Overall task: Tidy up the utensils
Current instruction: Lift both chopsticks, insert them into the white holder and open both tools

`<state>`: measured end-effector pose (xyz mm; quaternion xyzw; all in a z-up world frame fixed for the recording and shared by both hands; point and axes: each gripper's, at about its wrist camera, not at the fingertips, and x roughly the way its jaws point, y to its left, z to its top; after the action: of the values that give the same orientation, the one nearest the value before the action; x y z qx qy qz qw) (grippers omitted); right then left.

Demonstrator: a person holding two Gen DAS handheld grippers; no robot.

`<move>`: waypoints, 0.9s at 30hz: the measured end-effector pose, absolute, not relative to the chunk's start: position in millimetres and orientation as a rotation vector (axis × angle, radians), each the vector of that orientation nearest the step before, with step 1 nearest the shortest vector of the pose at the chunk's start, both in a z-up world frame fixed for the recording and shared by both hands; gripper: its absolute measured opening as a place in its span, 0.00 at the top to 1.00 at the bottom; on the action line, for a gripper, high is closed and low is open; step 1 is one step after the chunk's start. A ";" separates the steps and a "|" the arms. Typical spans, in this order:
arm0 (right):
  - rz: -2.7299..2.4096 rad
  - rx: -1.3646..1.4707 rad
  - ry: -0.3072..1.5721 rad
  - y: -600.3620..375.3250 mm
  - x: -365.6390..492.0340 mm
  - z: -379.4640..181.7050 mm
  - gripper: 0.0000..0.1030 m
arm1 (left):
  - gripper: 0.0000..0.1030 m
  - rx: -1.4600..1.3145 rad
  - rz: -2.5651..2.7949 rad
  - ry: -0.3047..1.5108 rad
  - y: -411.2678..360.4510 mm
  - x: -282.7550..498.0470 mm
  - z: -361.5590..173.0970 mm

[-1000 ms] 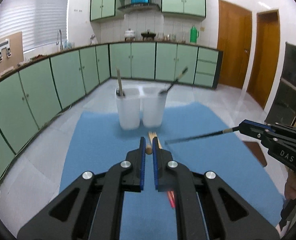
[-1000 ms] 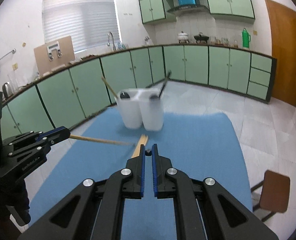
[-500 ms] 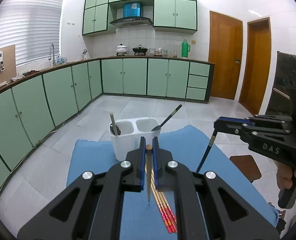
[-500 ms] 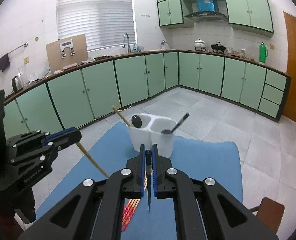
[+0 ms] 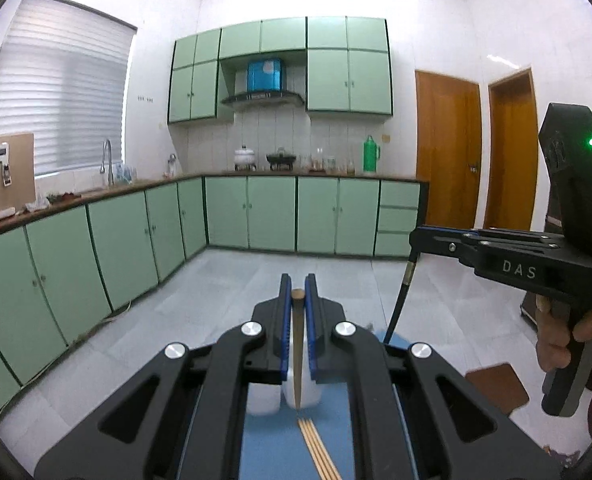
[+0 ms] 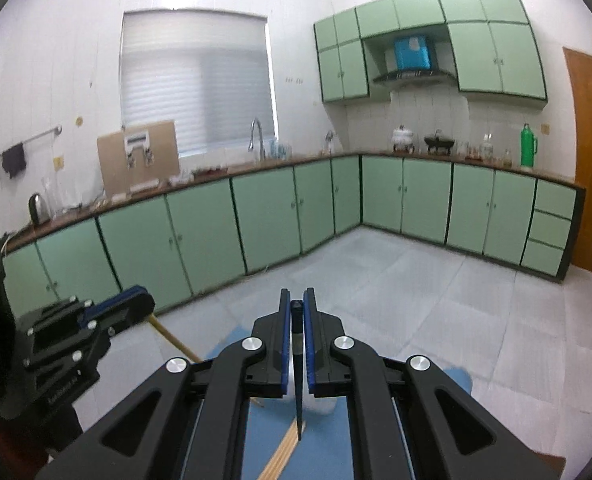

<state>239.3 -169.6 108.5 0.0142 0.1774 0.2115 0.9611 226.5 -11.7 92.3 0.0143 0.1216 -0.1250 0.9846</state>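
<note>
My left gripper point(image 5: 297, 290) is shut on a wooden chopstick point(image 5: 297, 344) that hangs tip-down. My right gripper point(image 6: 297, 304) is shut on a black chopstick point(image 6: 297, 364), also tip-down; it shows in the left wrist view point(image 5: 400, 300) under the right gripper point(image 5: 418, 236). The left gripper point(image 6: 132, 304) shows at the left of the right wrist view. The white two-cell utensil holder point(image 5: 264, 400) is mostly hidden behind my left gripper. Several wooden chopsticks point(image 5: 318, 446) lie on the blue mat point(image 5: 264, 448).
Green cabinets point(image 5: 256, 212) and a counter line the kitchen walls beyond a tiled floor point(image 5: 224, 280). A small brown stool point(image 5: 496, 388) stands to the right of the table. Wooden doors point(image 5: 448, 152) are at the right.
Both grippers have lifted and tilted upward with their chopsticks. The holder and mat have dropped low in both views and are now largely hidden behind the grippers.
</note>
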 end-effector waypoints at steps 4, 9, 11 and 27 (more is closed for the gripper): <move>0.410 0.052 0.309 -166.7 266.0 125.2 0.94 | 0.95 0.036 -0.235 0.206 -15.7 249.8 104.0; 0.360 0.026 0.277 -155.0 298.4 123.4 0.94 | 0.95 0.072 -0.210 0.189 -23.7 280.0 100.6; 0.346 0.020 0.280 -151.8 312.1 116.4 0.94 | 0.95 0.081 -0.204 0.191 -27.2 294.2 94.6; 0.328 0.021 0.385 -149.5 347.1 53.8 0.79 | 0.84 0.038 -0.190 0.322 -18.0 357.3 45.7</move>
<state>347.1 -149.5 53.8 0.0105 0.1902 0.1624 0.9682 357.3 -18.0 45.7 0.0190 0.1599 -0.0946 0.9824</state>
